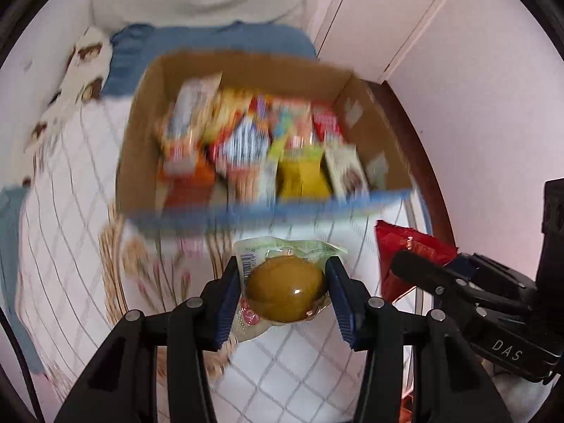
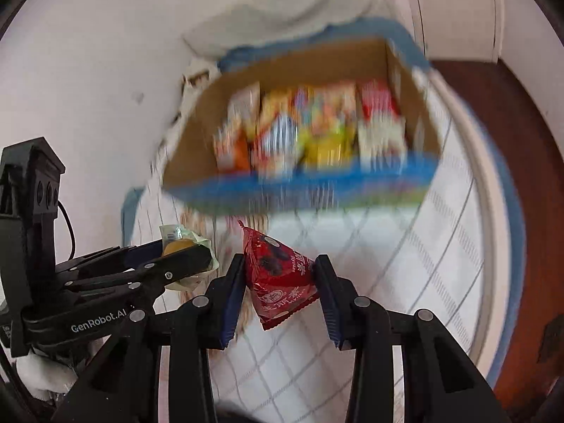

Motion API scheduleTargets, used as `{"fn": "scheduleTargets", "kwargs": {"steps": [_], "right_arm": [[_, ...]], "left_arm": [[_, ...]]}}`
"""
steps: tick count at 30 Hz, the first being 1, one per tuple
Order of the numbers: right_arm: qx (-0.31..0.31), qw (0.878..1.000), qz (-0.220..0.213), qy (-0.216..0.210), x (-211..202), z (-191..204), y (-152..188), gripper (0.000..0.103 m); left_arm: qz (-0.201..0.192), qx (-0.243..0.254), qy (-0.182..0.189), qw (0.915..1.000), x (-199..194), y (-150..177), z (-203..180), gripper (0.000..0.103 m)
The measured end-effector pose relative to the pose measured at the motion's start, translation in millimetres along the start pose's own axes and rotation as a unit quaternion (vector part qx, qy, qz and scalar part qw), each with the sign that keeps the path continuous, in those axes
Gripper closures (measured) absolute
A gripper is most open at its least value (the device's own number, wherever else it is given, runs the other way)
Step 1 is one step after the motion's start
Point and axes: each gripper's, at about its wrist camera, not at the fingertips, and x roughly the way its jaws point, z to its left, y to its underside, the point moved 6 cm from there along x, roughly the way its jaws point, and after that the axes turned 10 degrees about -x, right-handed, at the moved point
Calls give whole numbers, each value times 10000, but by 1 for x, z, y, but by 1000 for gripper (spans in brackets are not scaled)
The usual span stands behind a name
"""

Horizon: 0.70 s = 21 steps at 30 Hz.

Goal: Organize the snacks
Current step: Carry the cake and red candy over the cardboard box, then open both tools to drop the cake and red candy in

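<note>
Left wrist: left hand-held gripper (image 1: 283, 294) clamps glossy round egg pouch (image 1: 285, 289); right (image 2: 280, 287) pinches crinkly red packet (image 2: 278, 275).

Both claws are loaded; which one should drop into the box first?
Probably right: its claw grips the red packet, facing the box's crowded middle. The left claw, holding the egg pack, sits similarly close.

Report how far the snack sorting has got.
Done: the cardboard box already holds a row of packets. In hand: the left gripper is shut on a clear pack with a brown round snack, and the right gripper is shut on a red packet, both short of the box. Left: placing these two in the box.
</note>
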Motion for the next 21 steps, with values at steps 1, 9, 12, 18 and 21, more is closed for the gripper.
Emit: {"fn": "scheduleTargets", "kwargs": {"steps": [1,9,12,18,21], "right_arm": [[-44,9999,-72,66,-5,-4,-13,61],[-145,9979,-34,637,14,-54,-97,61],[-3,9973,266,678,38,-74,-106,61],[334,9931,897,671,78,-97,-102,7],[134,9895,1003,1032,77,-99,-97,7]], "left_arm": [[-63,20,-52,10000,1,-17,-2,58],[258,-9,-782,9966,47,-94,28,58],[431,-98,-993,9941,68,-99,42,56],[603,-433,-974,9925,90,-101,57,11],[532,-386,-1035,9925,92,-102,57,11]]}}
